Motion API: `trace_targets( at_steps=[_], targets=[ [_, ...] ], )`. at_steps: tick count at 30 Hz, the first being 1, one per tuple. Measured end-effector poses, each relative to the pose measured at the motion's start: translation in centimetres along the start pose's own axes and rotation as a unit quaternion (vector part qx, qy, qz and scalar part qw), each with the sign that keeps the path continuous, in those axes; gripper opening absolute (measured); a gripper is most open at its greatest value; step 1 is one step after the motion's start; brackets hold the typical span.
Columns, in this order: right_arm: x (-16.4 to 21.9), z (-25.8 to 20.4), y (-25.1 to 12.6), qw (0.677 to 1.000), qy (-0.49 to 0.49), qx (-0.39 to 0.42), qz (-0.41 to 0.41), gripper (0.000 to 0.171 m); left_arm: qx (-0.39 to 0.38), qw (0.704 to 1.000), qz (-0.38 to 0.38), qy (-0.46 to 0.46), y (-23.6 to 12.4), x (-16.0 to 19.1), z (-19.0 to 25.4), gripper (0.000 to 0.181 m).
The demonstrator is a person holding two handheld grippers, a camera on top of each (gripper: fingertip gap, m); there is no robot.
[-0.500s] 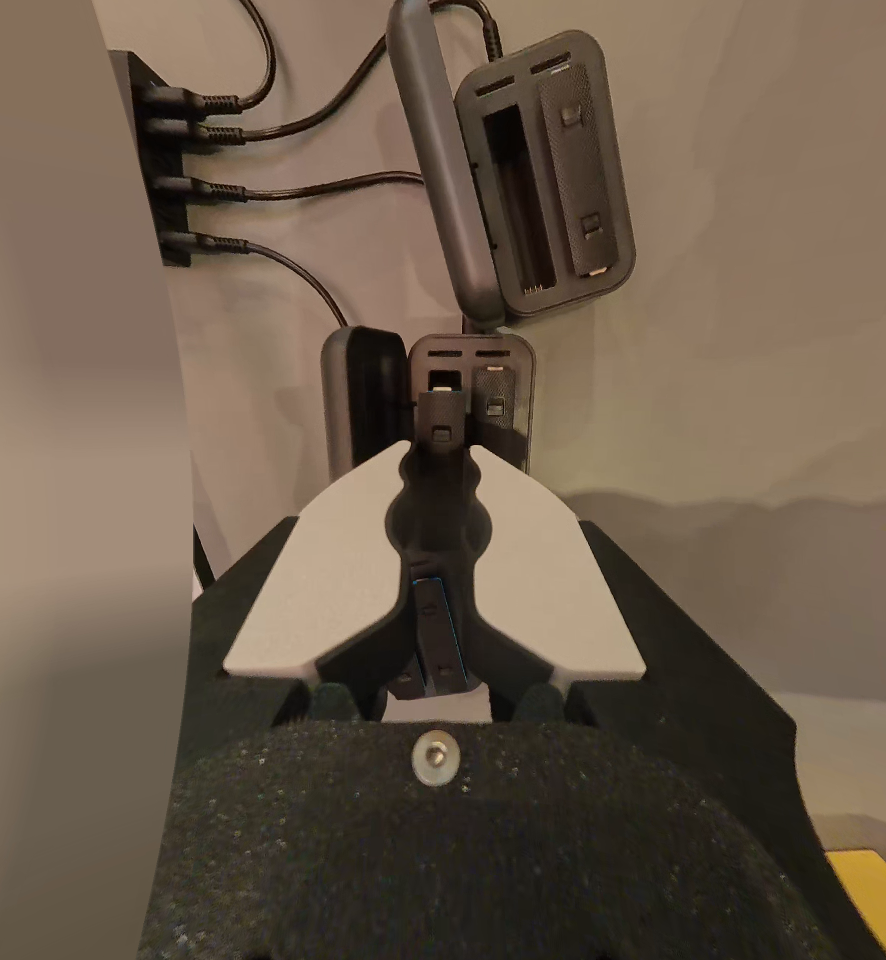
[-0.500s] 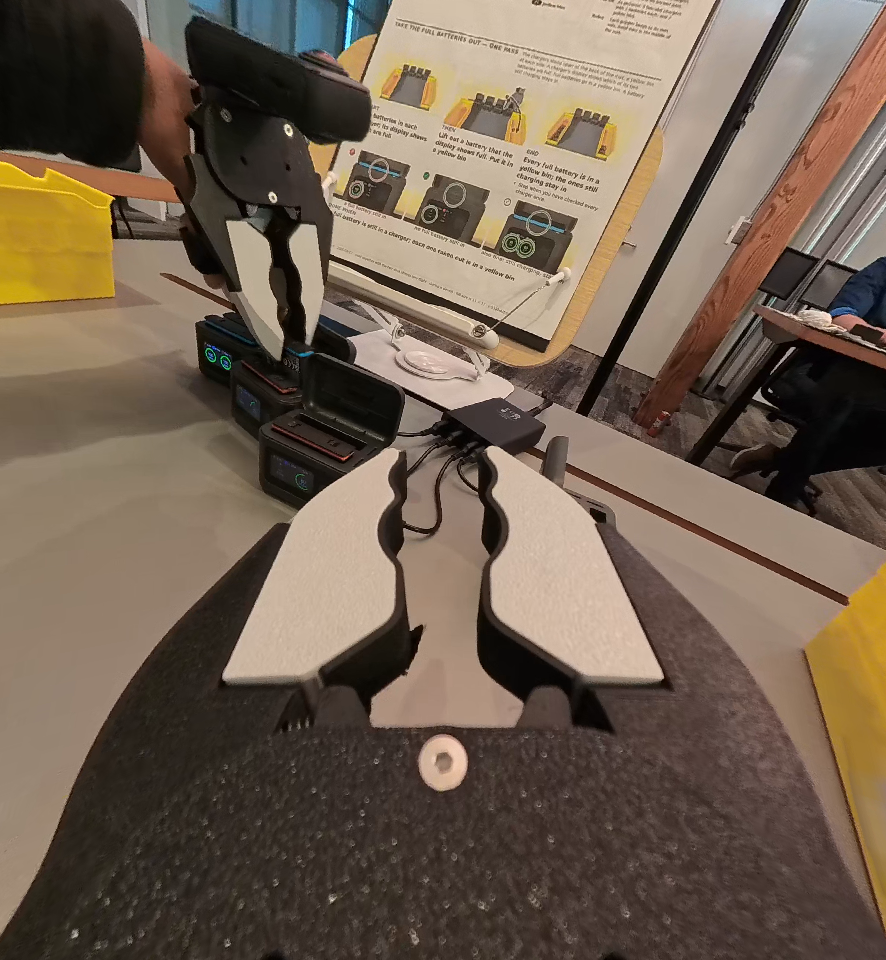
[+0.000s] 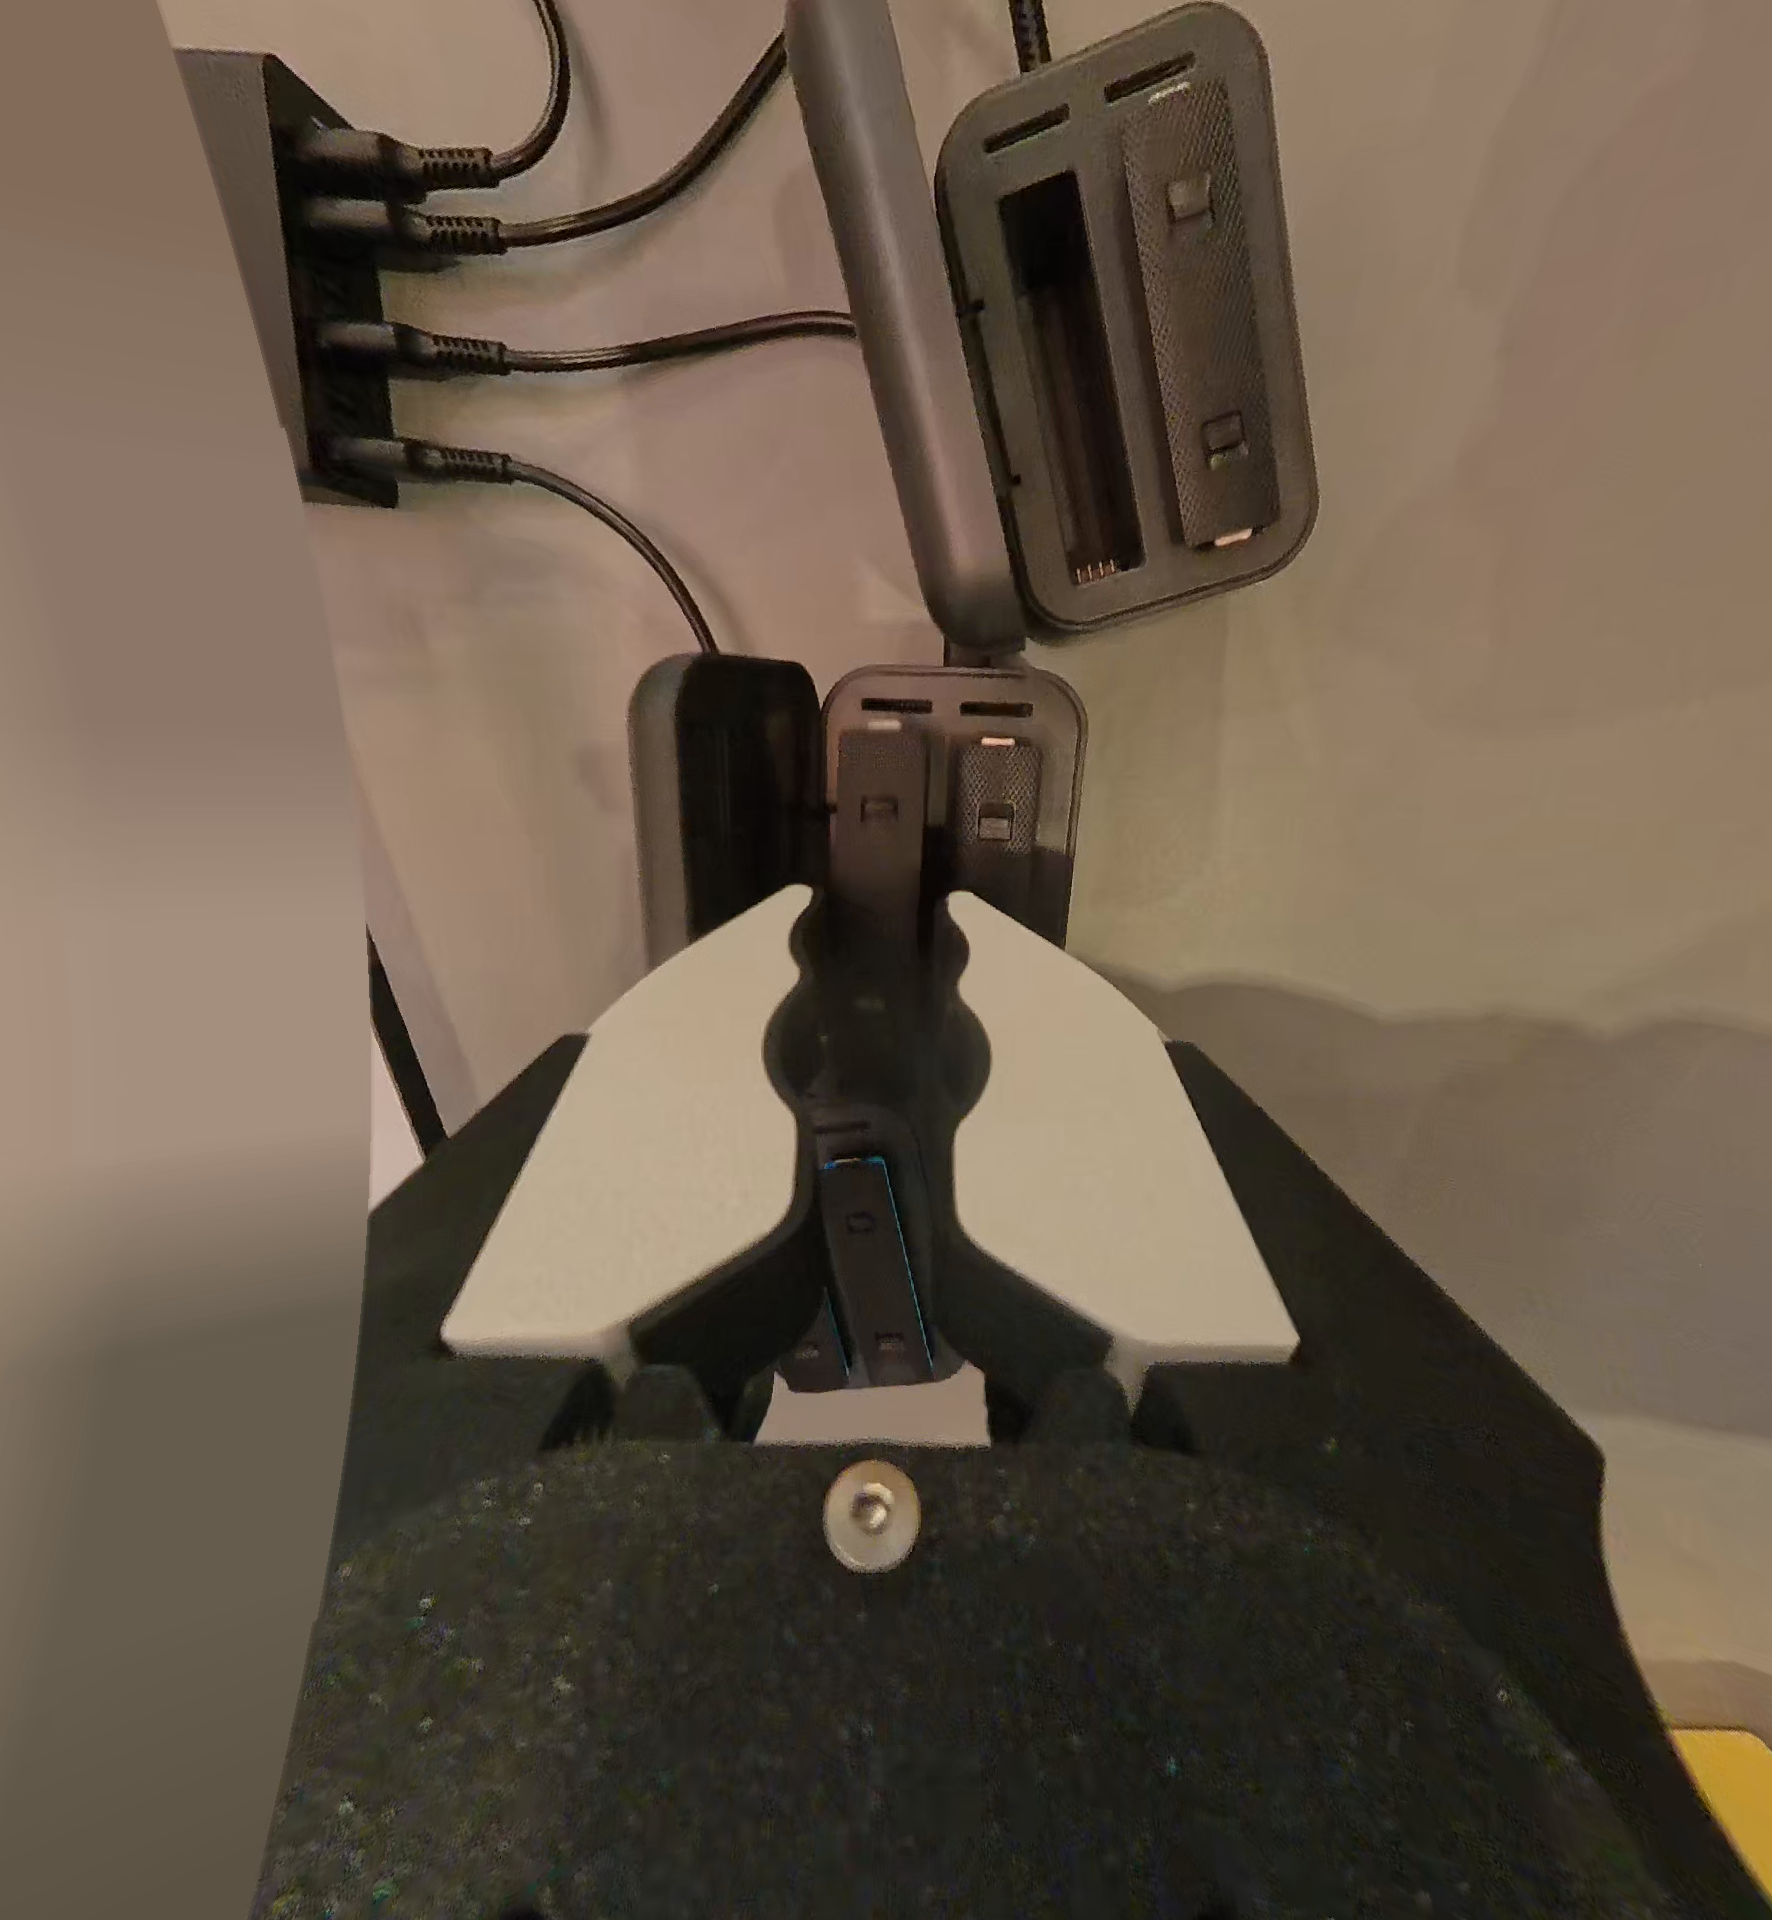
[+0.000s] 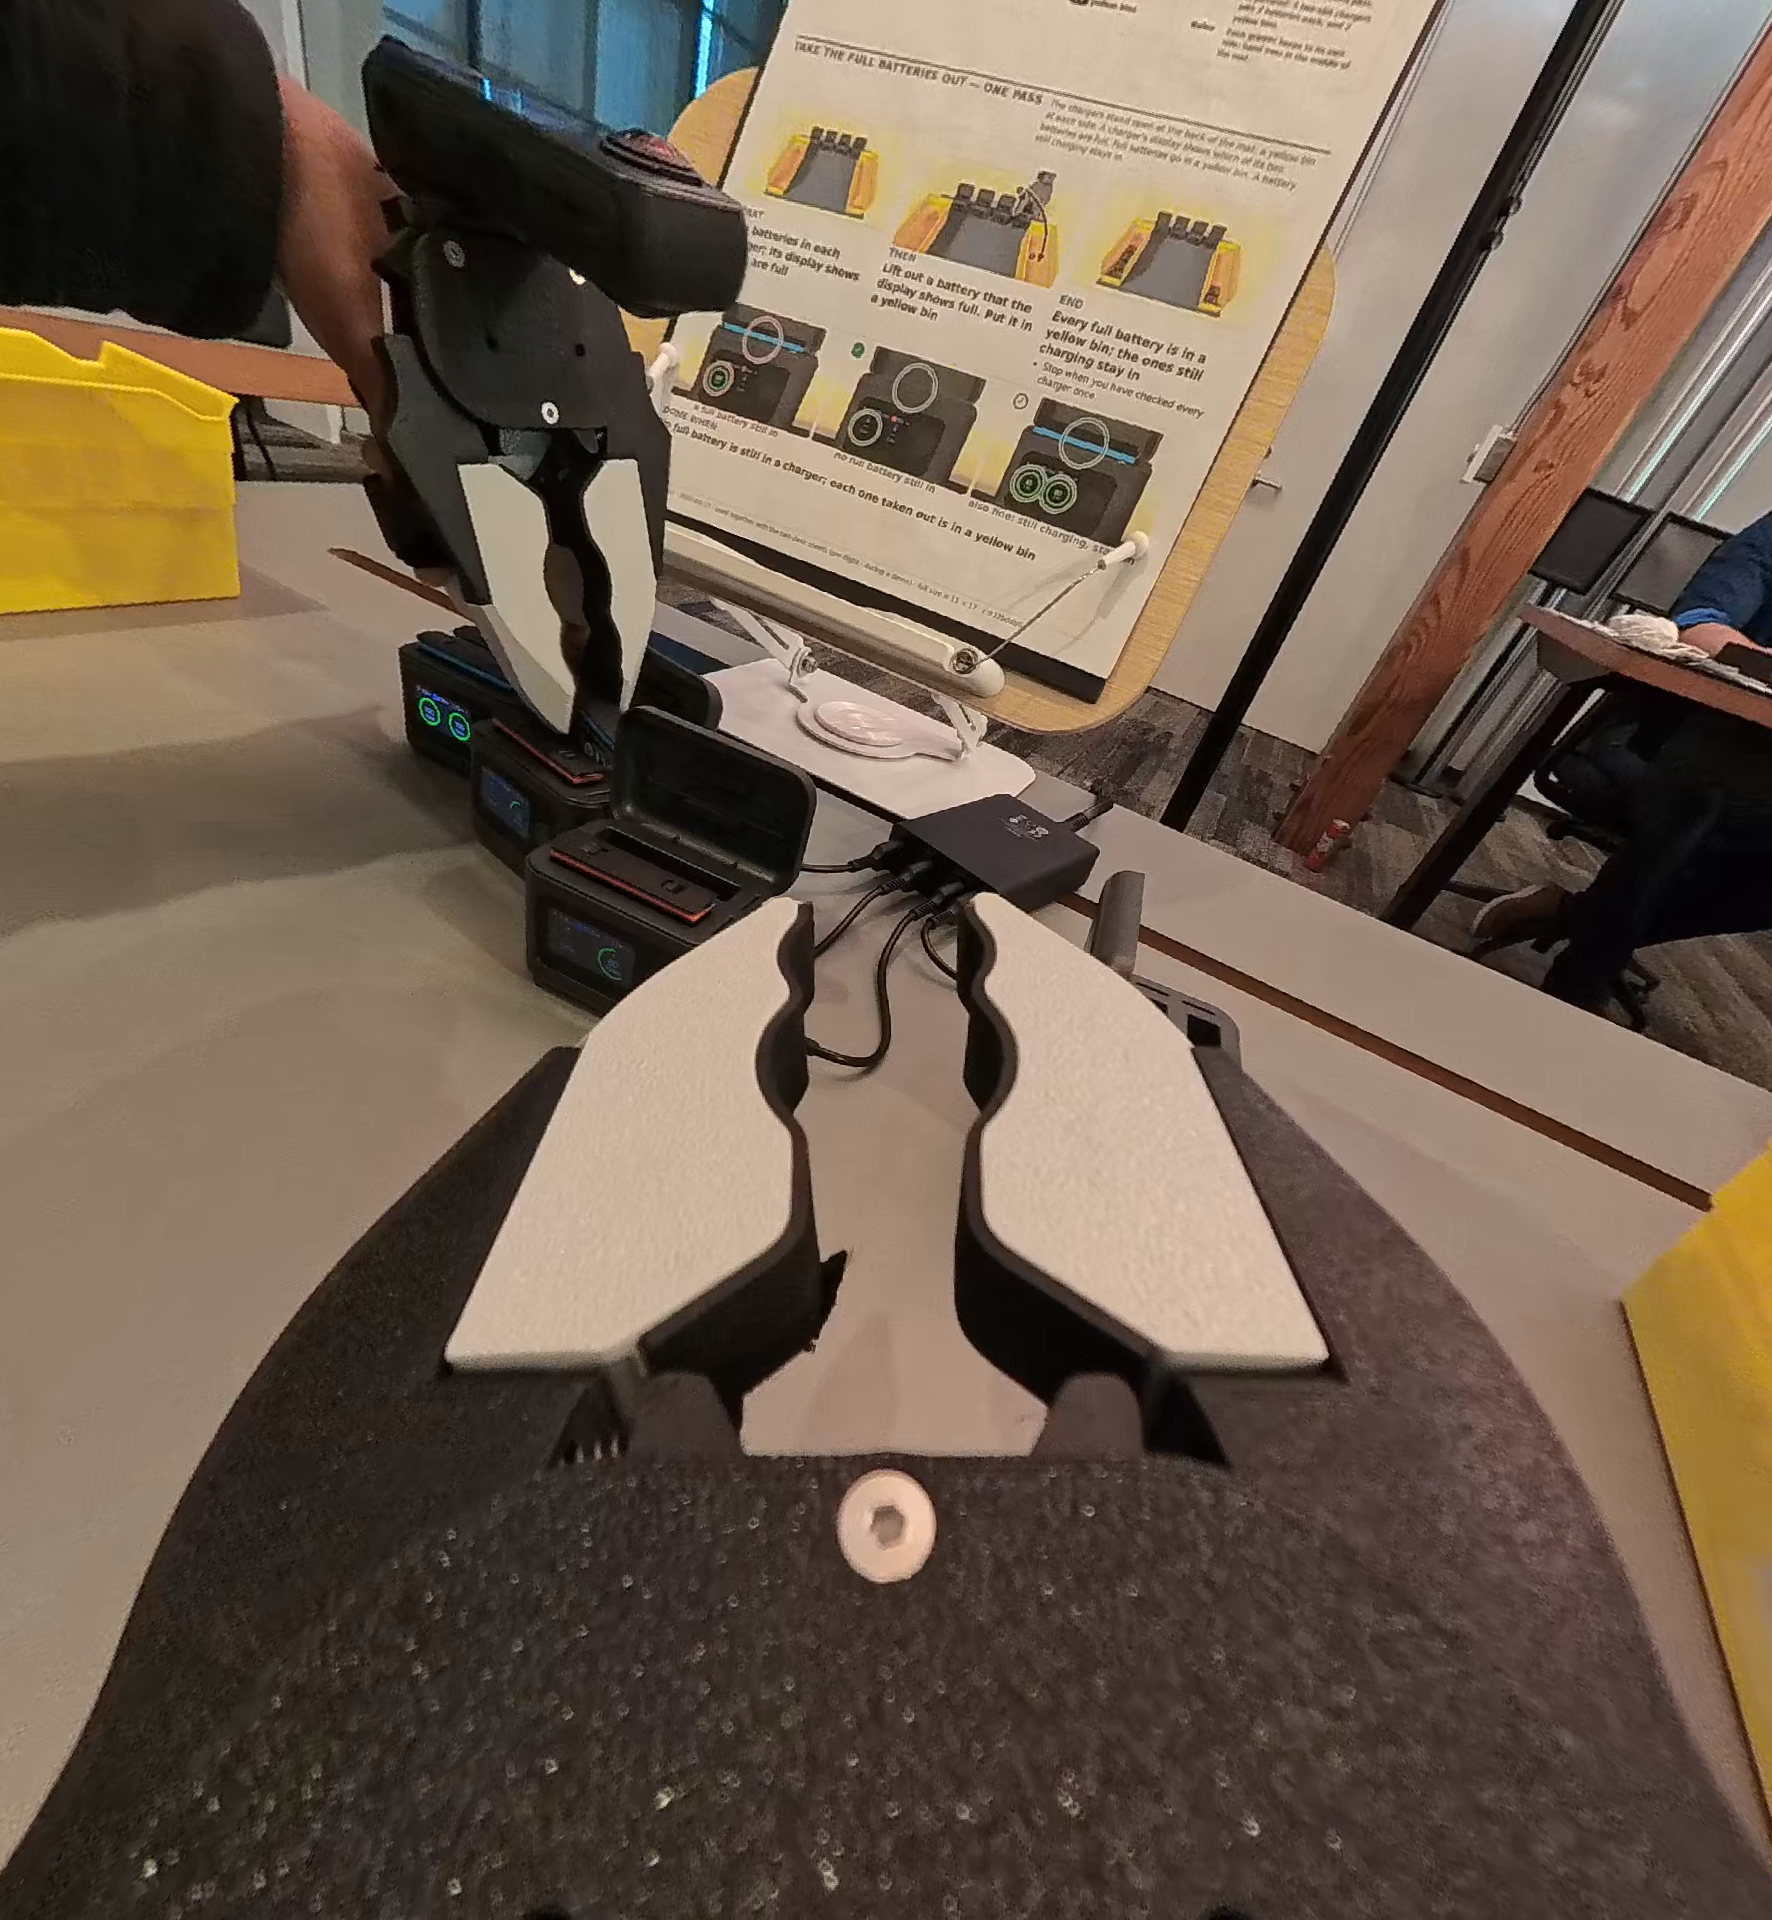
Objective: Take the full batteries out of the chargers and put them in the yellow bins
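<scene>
In the left wrist view my left gripper (image 3: pixel 877 904) is shut on a black battery (image 3: pixel 877 831), held over the left slot of the middle charger (image 3: pixel 1058 769). That charger's right slot holds another battery (image 3: pixel 996 810). A farther charger (image 3: pixel 1131 353) has an empty left slot and a battery on the right. In the right wrist view the left gripper (image 4: pixel 581 696) points down into the row of chargers (image 4: pixel 633 914), held by a hand. My right gripper (image 4: pixel 882 966) is open and empty above the table. Yellow bins stand at the left (image 4: pixel 61 468) and right (image 4: pixel 1744 1455).
A black power hub (image 4: pixel 996 842) with several cables lies behind the chargers and also shows in the left wrist view (image 3: pixel 331 291). An instruction board (image 4: pixel 1017 312) stands at the table's back edge. A yellow bin corner (image 3: pixel 1755 1808) shows at the lower right. A person sits at a far desk. Across from one pair of fingers to the other is roughly 25 cm.
The battery in my left gripper has come farther out of its slot and now covers the slot's top end. The right gripper has hardly moved.
</scene>
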State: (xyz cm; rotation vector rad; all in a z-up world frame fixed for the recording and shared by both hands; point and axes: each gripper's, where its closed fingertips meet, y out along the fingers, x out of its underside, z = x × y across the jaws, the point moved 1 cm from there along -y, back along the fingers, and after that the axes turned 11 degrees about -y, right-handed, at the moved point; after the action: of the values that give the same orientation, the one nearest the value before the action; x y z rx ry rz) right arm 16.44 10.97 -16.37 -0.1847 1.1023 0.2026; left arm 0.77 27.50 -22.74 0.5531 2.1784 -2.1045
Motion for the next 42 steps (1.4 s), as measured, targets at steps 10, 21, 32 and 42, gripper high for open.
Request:
trace_targets(
  at_steps=[10, 21, 32, 42],
  targets=[
    [0.0, -0.2, 0.1, 1.000, 0.001, -0.006, -0.001, 0.026, -0.018, 1.000, 0.010, -0.017, -0.3, 0.4, -0.3, 0.017],
    [-0.1, -0.2, 0.1, 1.000, 0.005, -0.008, 0.002, 0.026, 0.010, 0.987, 0.139, -0.074, -0.5, 0.5, -0.1, 0.016],
    [-0.1, -0.3, 0.2, 1.000, 0.005, -0.012, 0.002, 0.025, -0.006, 0.986, 0.152, -0.067, -0.7, 0.5, 0.4, 0.024],
    [-0.1, -0.6, 0.3, 1.000, 0.005, -0.019, 0.001, 0.025, -0.079, 0.996, 0.046, -0.006, -1.6, 0.4, 0.0, 0.022]
  ],
)
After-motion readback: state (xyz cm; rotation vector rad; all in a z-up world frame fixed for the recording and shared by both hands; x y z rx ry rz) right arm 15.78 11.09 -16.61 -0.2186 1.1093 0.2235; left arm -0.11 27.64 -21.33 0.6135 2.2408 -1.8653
